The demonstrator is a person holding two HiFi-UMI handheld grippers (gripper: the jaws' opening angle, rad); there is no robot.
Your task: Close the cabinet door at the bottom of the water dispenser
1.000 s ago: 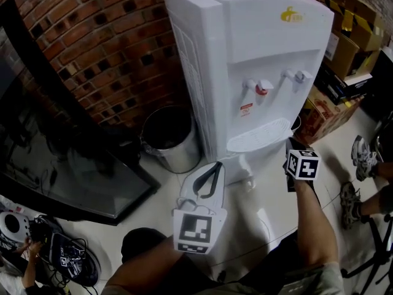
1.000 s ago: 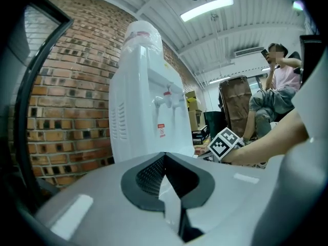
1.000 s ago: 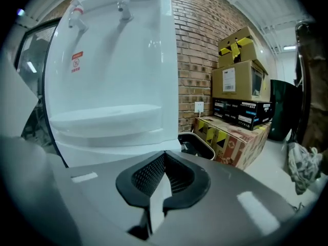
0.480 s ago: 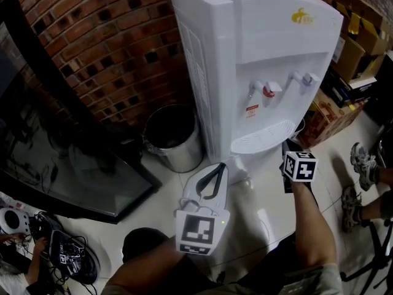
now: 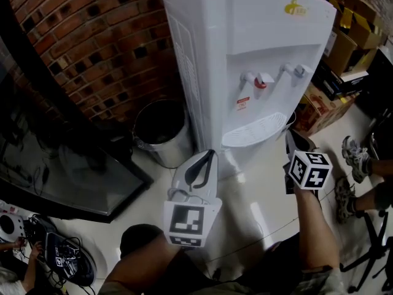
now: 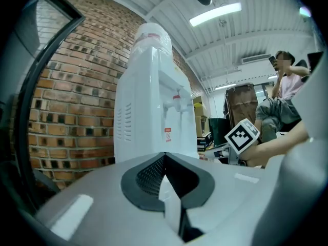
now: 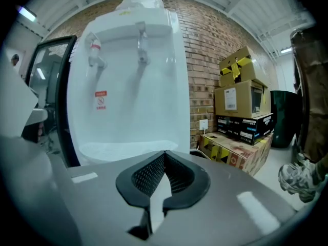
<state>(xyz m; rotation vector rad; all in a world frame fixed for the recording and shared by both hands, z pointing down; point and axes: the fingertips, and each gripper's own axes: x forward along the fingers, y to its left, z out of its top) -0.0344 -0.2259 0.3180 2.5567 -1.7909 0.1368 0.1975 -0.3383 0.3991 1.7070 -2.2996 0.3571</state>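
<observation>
The white water dispenser [image 5: 245,35] stands against the brick wall, with two taps above a drip tray [image 5: 255,129]. Its lower cabinet front [image 5: 242,160] shows only as a narrow white strip under the tray, and I cannot make out the door's position. My left gripper [image 5: 210,153] is shut and empty, pointing at the dispenser's lower left corner. My right gripper [image 5: 288,134] is also shut and empty, just right of the tray. The left gripper view has the left gripper [image 6: 164,158] before the dispenser [image 6: 148,101]. In the right gripper view the right gripper [image 7: 164,155] faces the dispenser [image 7: 128,86].
A metal bin [image 5: 158,131] stands left of the dispenser, beside a dark glass panel [image 5: 55,158]. Cardboard boxes [image 5: 344,35] are stacked to the right. A person's shoes [image 5: 353,152] rest on the floor at right. Cables and gear [image 5: 61,257] lie at bottom left.
My right gripper has risen a little and sits nearer the drip tray's right side. The left gripper has hardly moved. Both stay shut.
</observation>
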